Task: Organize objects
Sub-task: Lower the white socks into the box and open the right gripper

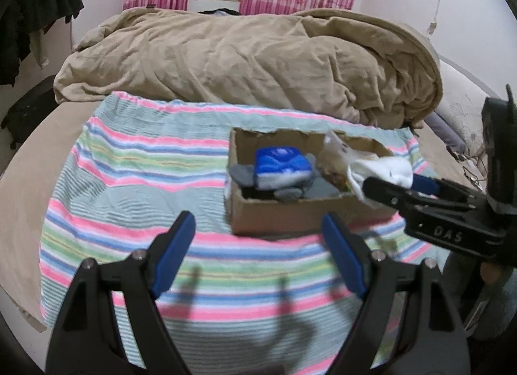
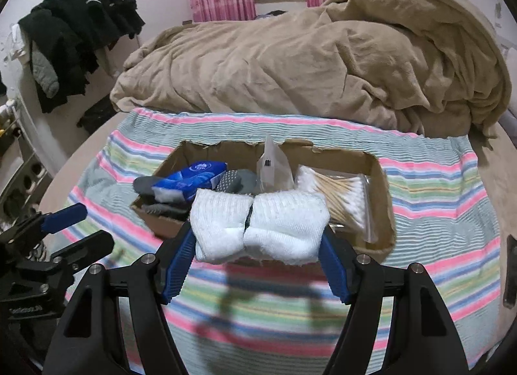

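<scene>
Right tongs (image 2: pixel 258 239) clamp a folded pair of white socks (image 2: pixel 258 229) between their blue pads, holding it just above the near wall of the cardboard box (image 2: pixel 384 213); left tongs (image 1: pixel 258 245) hang wide and hold nothing, near the box's left side. Inside the box already lie a blue packet (image 2: pixel 194 177), grey socks (image 2: pixel 232 181), a small clear pouch (image 2: pixel 273 165) and a bag of cotton swabs (image 2: pixel 342 197). Around it the striped cloth (image 2: pixel 436 197) on the bed looks bare of loose items, with a tan blanket (image 2: pixel 307 61) heaped behind. By my judgement the sorting is nearly finished: these socks still need lowering into the box.
</scene>
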Motion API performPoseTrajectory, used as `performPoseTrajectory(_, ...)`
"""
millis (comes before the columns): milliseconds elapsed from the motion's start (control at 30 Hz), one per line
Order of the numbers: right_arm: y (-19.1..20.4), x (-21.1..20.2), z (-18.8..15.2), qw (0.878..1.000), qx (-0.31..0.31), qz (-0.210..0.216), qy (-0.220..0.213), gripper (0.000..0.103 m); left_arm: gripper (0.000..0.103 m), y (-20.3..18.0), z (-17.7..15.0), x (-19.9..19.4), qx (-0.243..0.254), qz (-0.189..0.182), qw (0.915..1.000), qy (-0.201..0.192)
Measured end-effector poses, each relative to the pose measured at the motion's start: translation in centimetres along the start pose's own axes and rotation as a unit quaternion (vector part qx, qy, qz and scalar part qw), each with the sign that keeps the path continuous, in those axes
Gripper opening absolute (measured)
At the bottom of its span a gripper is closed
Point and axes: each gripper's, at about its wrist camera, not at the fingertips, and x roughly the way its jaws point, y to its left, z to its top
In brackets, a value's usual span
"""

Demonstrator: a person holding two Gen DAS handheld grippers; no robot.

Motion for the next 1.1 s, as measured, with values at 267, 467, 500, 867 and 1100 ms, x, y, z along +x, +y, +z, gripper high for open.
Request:
performPoseTrajectory(267, 0.1, 3.2, 1.4, 1.000, 0.024, -0.013, 0.009, 0.073, 0.082, 1.2, 0.3, 0.9, -0.010, -0.001, 0.9999, 0.003)
performPoseTrajectory(467, 0.7, 5.1, 0.6, 0.999, 0.018, -0.030, 0.025, 0.075, 0.082, 1.7, -0.1, 1.7, -0.014, 0.003, 0.9998, 0.015)
performPoseTrajectory(500, 0.7, 5.1, 0.6, 0.999, 0.018, -0.029, 0.024, 0.076, 0.082, 1.7, -0.2, 1.8, -0.014, 0.005, 0.9997, 0.019)
performPoseTrajectory(867, 0.6, 2.8, 0.1, 1.000, 0.014, -0.016, 0.016, 0.085, 0.082, 0.2, -0.5, 0.0, -0.004, 0.002, 0.9998, 0.020)
performPoseTrajectory(1100, 0.4, -0.8, -0.6, 1.000, 0.005, -0.012, -0.001, 0.085, 0.082, -1.5, -1.1, -1.8, 0.000, 0.003, 0.9998, 0.022)
